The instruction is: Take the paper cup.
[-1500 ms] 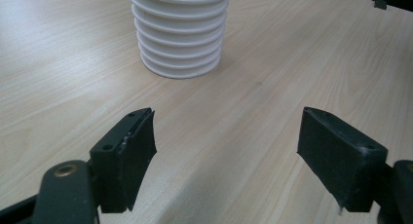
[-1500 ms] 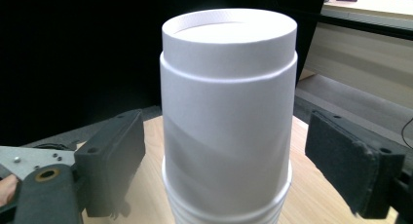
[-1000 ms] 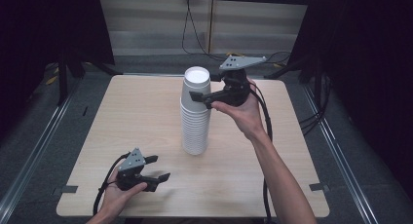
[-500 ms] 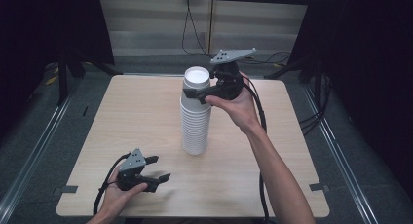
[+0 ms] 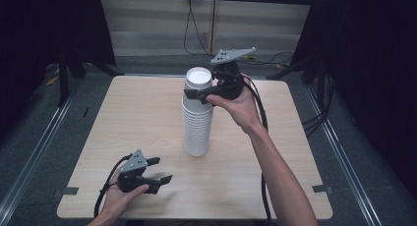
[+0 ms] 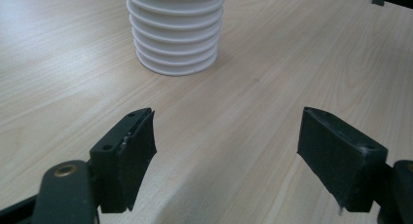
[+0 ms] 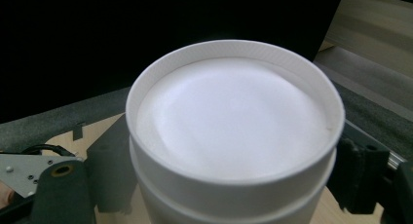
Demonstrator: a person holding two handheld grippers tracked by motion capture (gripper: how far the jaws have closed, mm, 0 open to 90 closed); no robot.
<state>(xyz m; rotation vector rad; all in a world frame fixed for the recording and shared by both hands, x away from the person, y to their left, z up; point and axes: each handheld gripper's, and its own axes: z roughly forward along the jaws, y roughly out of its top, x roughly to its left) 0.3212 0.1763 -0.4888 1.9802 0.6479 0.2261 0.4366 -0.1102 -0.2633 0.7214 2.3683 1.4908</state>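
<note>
Cup stack: a tall stack of white paper cups stands upright near the middle of your wooden table; everything below is placed against it.

Top cup: it sits at the head of the stack, bottom up, its flat white base facing the high view and its rim ridge just above the next cup.

Right gripper: you hold it at the top of the stack, reaching in from the stack's right side. One jaw lies on each side of the top cups, right against the cup wall in the right gripper view. I cannot tell whether the jaws are pressing on the cup or only bracketing it.

Right hand: it wraps the gripper body just right of the stack's top, forearm running back toward the near edge.

Left gripper: it rests low at the near-left of the stack's foot, well apart from it. Its jaws are spread wide with bare table between them, holding nothing.

Stack foot: in the left gripper view it stands ahead of the jaws, ringed rims showing.

Left hand: it grips that tool near the table's front edge.
</note>
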